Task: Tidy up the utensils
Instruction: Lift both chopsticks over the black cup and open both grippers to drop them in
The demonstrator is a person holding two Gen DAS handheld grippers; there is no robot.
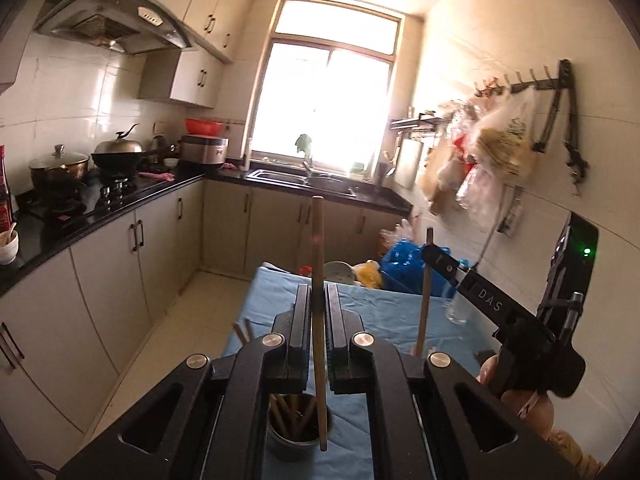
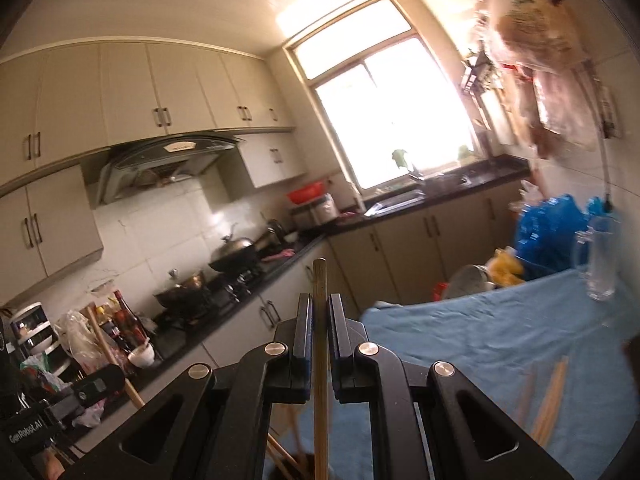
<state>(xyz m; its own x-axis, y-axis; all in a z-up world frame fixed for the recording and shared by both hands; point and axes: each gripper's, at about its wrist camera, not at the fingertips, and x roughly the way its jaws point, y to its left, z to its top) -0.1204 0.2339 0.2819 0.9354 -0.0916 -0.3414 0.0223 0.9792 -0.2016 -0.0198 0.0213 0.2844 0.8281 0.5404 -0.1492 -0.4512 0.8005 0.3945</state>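
Observation:
My left gripper (image 1: 318,289) is shut on a long wooden chopstick (image 1: 319,240) that stands nearly upright. Its lower end hangs over a dark round holder (image 1: 298,438) with several chopsticks inside, on the blue cloth (image 1: 384,312). To the right, my right gripper (image 1: 432,251) holds a second chopstick (image 1: 423,304) upright above the cloth. In the right wrist view, the right gripper (image 2: 320,300) is shut on that chopstick (image 2: 321,380). The left gripper (image 2: 105,380) shows at lower left. Loose chopsticks (image 2: 554,396) lie on the cloth (image 2: 480,340).
More loose chopsticks (image 1: 244,330) lie by the cloth's left edge. A clear bottle (image 2: 600,260), blue bags (image 1: 404,260) and a metal bowl (image 2: 470,278) crowd the table's far end. Plastic bags (image 1: 492,148) hang on the right wall. The black counter (image 1: 100,208) with pots runs along the left.

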